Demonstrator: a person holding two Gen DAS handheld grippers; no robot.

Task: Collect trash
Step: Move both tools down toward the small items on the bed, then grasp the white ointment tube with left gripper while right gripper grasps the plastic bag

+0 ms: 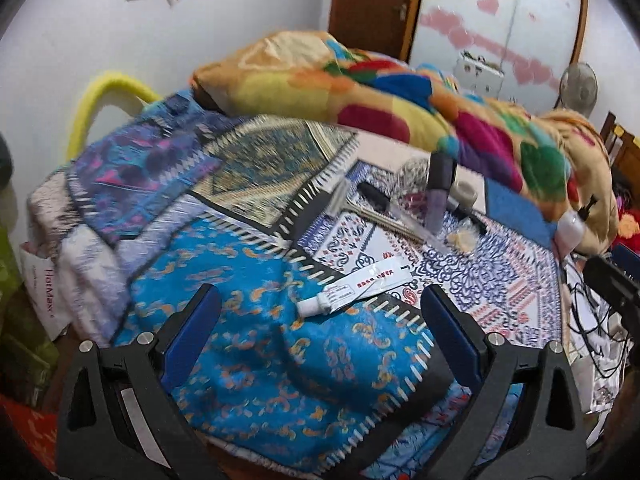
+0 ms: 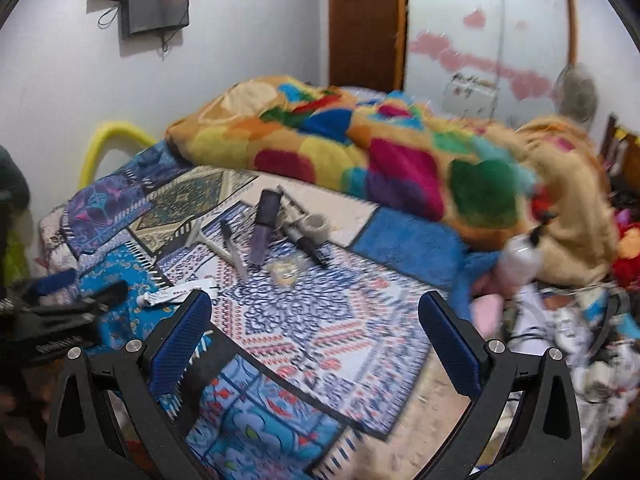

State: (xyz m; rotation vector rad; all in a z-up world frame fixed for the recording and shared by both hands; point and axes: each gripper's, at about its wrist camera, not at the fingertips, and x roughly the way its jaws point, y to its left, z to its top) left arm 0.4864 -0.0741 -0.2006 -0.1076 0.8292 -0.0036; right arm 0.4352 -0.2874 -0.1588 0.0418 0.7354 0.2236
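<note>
Blanket (image 2: 360, 148) heaped behind tube (image 1: 352, 286), tape roll (image 2: 316, 226)

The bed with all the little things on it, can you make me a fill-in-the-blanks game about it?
1. Both the left gripper and the right gripper have jaws that are ____.
2. The squeezed white tube lies nearest the ____ gripper.
3. The curved foam bar by the wall is coloured ____.

Missing words: open; left; yellow
</note>
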